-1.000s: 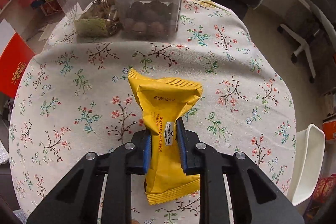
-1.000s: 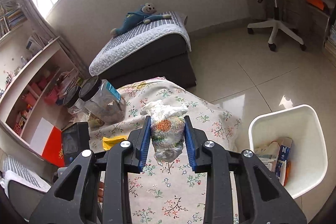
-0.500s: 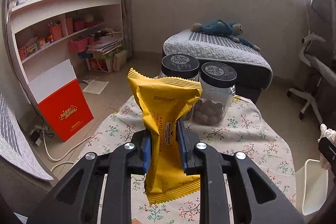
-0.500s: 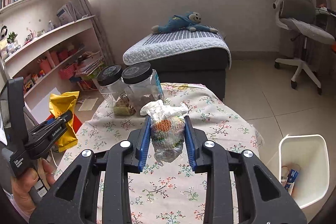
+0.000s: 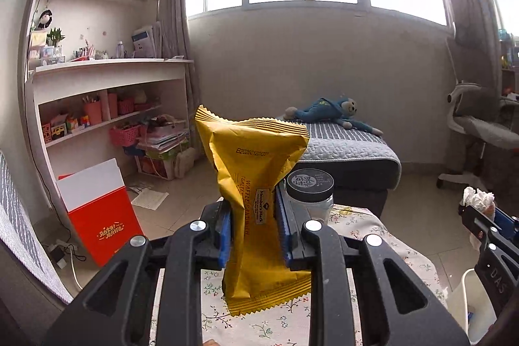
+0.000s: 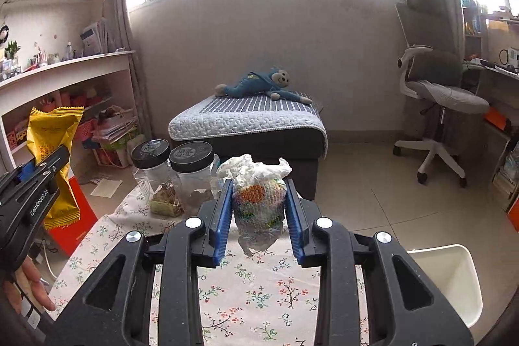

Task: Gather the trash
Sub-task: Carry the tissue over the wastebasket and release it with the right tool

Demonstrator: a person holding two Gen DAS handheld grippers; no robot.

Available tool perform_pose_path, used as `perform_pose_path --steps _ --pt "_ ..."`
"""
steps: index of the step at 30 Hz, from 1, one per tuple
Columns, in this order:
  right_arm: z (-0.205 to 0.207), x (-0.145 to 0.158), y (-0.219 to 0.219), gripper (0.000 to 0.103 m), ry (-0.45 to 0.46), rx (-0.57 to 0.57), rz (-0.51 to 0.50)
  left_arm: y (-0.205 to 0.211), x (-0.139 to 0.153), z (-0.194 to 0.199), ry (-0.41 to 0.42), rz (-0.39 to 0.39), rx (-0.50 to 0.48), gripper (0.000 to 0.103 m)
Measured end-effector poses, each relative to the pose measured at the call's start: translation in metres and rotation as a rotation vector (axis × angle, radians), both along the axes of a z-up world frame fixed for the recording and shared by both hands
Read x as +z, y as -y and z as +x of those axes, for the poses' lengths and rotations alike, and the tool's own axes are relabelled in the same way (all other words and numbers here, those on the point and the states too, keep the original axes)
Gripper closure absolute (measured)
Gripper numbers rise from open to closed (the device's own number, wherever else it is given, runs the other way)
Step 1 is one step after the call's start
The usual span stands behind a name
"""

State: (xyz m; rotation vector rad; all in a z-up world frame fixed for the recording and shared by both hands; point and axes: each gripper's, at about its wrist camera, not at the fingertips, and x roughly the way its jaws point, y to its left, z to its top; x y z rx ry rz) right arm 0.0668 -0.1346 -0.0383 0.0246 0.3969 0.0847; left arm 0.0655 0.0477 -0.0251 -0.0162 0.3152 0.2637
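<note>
My left gripper (image 5: 253, 226) is shut on a yellow snack wrapper (image 5: 256, 184) and holds it upright, high above the flowered table (image 5: 382, 235). The wrapper also shows at the left of the right wrist view (image 6: 53, 151). My right gripper (image 6: 259, 209) is shut on a crumpled clear bag with tissue and coloured scraps (image 6: 258, 196), held above the table (image 6: 259, 291). That bag and gripper show at the right edge of the left wrist view (image 5: 478, 203). A white trash bin (image 6: 454, 281) stands on the floor to the right of the table.
Two clear jars with black lids (image 6: 176, 174) stand at the table's far edge. Beyond are a daybed with a blue plush monkey (image 6: 259, 83), a shelf unit (image 5: 97, 119), a red box (image 5: 100, 216) and an office chair (image 6: 438, 106).
Both grippers have risen and tilted up from the table, each still holding its item. The views now face the window and room instead of the tabletop.
</note>
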Motion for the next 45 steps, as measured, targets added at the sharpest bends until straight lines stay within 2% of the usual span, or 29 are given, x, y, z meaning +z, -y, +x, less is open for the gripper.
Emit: perform_pose_path --steps 24,36,45 --pt "-0.012 0.013 0.057 0.073 0.047 -0.11 0.019 0.068 0.01 -0.015 0.041 0.02 -0.142 0.079" --pt "-0.024 0.018 0.116 0.073 0.054 -0.204 0.032 0.118 0.011 -0.018 0.043 0.036 -0.23 0.079" --pt "-0.03 0.013 0.171 0.072 0.026 -0.309 0.04 0.168 0.007 -0.02 0.018 0.043 -0.319 0.079"
